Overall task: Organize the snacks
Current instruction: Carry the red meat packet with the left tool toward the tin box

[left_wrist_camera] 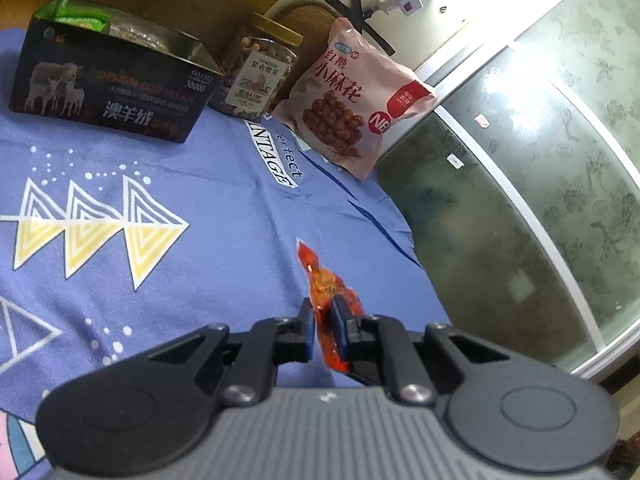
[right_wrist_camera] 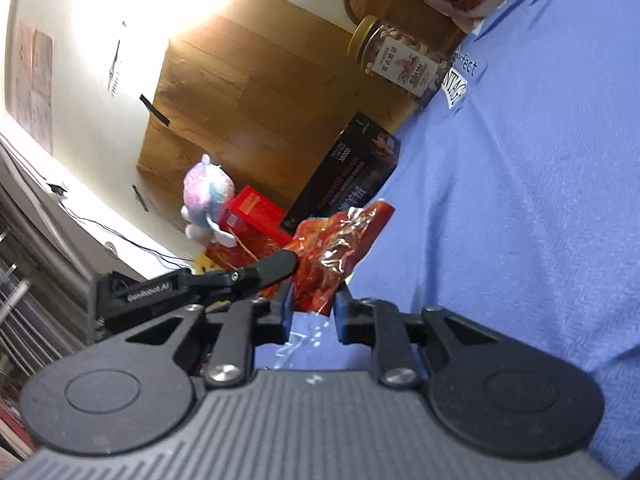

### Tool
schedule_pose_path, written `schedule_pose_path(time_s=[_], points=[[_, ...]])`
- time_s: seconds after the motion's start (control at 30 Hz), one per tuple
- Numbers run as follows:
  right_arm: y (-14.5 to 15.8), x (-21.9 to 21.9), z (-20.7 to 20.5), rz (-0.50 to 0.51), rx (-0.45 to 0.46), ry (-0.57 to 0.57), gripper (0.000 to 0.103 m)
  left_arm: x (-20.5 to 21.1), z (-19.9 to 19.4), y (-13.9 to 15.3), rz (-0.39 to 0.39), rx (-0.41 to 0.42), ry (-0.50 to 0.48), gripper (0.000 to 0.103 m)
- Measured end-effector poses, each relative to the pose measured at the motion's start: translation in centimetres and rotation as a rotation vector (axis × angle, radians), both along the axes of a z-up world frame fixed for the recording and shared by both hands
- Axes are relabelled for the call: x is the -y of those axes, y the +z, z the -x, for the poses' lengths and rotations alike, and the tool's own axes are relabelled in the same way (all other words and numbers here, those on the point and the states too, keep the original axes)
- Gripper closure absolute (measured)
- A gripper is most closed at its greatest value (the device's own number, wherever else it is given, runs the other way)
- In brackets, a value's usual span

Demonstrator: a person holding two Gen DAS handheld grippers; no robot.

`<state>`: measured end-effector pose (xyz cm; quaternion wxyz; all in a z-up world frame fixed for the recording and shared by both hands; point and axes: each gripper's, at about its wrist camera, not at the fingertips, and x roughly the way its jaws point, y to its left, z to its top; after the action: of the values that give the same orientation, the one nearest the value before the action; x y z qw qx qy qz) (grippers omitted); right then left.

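1. Above the blue patterned cloth [left_wrist_camera: 208, 216] that covers the worktop, the left hand-held gripper [left_wrist_camera: 322, 310] has its jaws closed on a red snack packet [left_wrist_camera: 326, 280]. The two blue pads press the packet's lower part from either side, and its crinkled top sticks up past the fingertips.
2. The packet is clear of the cloth, near the worktop's edge on the side of the frosted glass door [left_wrist_camera: 540, 160].
3. Seen from the right wrist, whose picture is rolled over so that the cloth stands along the right side, the same packet [right_wrist_camera: 340, 240] hangs in front of the right hand-held gripper [right_wrist_camera: 314, 304].
4. The right hand-held gripper's jaws stand a little apart. The packet's lower corner dips between the pads, but they do not visibly clamp it, and a strip of blue cloth shows in the gap below.
5. One black finger of the left hand-held gripper [right_wrist_camera: 276, 264] reaches in from the left of that view onto the packet.
6. At the far side of the worktop stands a dark box [left_wrist_camera: 108, 84] printed with sheep. Its top is open and a green packet [left_wrist_camera: 80, 20] shows inside.
7. Just beside the box is a clear jar of nuts [left_wrist_camera: 260, 76] with a golden lid. Beside the jar, a pink snack bag [left_wrist_camera: 352, 96] leans upright.
8. Beyond the box, the right wrist view shows a red carton [right_wrist_camera: 256, 216] and a pastel plush toy [right_wrist_camera: 208, 196] touching it.
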<state>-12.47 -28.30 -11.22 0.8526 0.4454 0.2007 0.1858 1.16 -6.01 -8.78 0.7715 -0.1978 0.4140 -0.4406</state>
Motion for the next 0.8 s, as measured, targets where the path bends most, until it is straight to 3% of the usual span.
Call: schedule_pose_path(time_s=[0.33,0.57,0.8], points=[[0.1,-1.0,0.0,0.157,-0.051,-0.029,0.080,1.7,1.3,0.3,-0.143,0.095,-0.029,0.091],[0.5,-0.4,0.9,0.223,-0.068,-0.081,0.080,3.6,1.1,0.2,-0.167,0.103,-0.088,0.091],[1.3,-0.7,-0.9,0.253,-0.063,-0.065,0.080,3.6,-0.4,1.2,-0.203,0.117,-0.089,0.091]])
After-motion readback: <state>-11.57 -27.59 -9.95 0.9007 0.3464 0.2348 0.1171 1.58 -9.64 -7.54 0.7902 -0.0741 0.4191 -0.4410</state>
